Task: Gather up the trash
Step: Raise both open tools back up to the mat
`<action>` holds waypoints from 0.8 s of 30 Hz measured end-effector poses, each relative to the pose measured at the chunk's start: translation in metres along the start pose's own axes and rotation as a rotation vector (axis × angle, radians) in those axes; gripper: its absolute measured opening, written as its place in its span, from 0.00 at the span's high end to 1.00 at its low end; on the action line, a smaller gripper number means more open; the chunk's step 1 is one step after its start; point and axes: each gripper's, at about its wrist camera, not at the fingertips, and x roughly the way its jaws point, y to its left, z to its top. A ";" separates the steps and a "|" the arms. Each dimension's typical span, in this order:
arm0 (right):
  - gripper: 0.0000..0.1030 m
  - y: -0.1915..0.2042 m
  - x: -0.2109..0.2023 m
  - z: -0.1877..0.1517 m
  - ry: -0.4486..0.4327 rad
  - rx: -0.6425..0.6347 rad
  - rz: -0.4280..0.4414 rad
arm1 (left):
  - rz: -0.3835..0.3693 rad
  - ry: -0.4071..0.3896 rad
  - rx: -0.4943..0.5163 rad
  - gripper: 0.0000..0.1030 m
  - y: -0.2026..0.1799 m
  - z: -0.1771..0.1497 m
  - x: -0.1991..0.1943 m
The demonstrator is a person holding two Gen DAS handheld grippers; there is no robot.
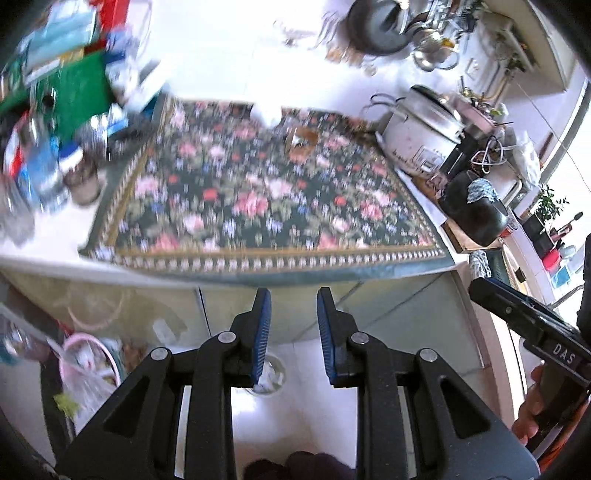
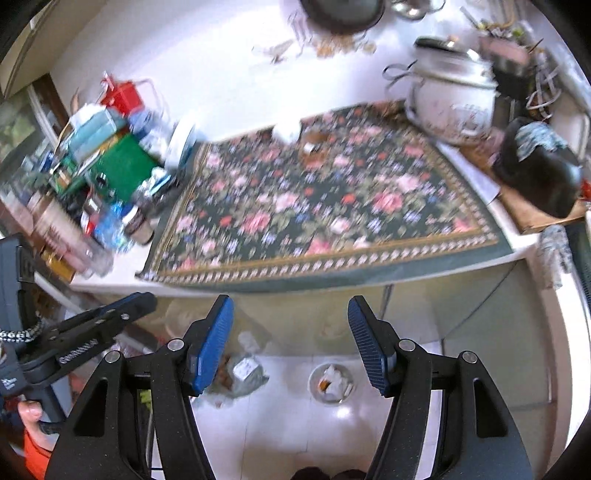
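Blue-padded tongs fill the foreground of both views. Left tongs stand parted with a moderate gap and nothing between the pads; right tongs are spread wider, also with nothing in them. Both hang out past the worktop edge, above the floor, which I judge a waiting or approach pose rather than a grasp.

Directly below them, at 6 o'clock from the cloth, a small round bin sits on the pale tiled floor with crumpled white scraps inside: likely the destination for the trash. Beside it, toward 9 o'clock, lies a clear bag with a box. In the left view a pink-rimmed basket lined with plastic holds more refuse.

On the floral cloth, near its far edge at 12 o'clock, a white crumpled lump and a small brown-and-white piece look like what remains to pick up, though blur hides detail.

Clutter of boxes and bottles crowds 9 o'clock; a white rice cooker stands at 2 o'clock, a dark pan hangs on the wall.
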 end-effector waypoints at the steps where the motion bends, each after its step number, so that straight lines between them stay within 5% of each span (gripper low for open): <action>1: 0.41 -0.002 -0.004 0.003 -0.011 0.004 -0.009 | 0.002 -0.009 0.008 0.75 0.000 0.004 -0.004; 10: 0.41 -0.024 -0.013 0.046 -0.093 0.030 -0.052 | 0.009 -0.072 0.030 0.72 -0.004 0.055 0.009; 24: 0.40 -0.086 0.050 0.192 -0.137 -0.097 0.012 | 0.087 -0.073 -0.063 0.72 -0.036 0.191 0.126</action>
